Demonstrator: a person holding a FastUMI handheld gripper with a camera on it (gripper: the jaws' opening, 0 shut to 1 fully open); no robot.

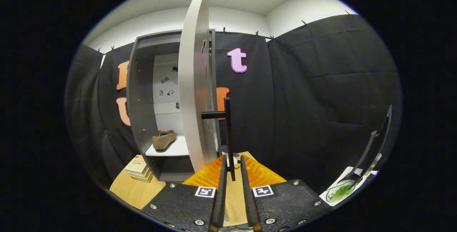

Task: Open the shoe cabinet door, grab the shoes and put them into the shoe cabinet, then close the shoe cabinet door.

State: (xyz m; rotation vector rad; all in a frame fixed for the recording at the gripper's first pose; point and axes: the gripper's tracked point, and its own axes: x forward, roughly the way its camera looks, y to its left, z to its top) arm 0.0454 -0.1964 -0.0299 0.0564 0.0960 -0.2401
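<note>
The grey shoe cabinet (141, 92) stands on the wooden table with its door (194, 82) swung out, edge-on toward me. A brown fuzzy shoe (164, 140) lies on the white shelf (175, 150) inside. The door's black bar handle (228, 132) hangs upright, and its lower end drops into the narrow gap of my gripper (232, 157). The two fingers stand close on either side of the bar. A sliver of table shows between the bar and each finger, so neither one presses on it.
A stack of books (139, 169) lies on the table left of the cabinet's foot. At the right sits a white tray (344, 185) with a round green-filled dish, beside a dark curved stand (378, 142). Small objects rest behind the handle.
</note>
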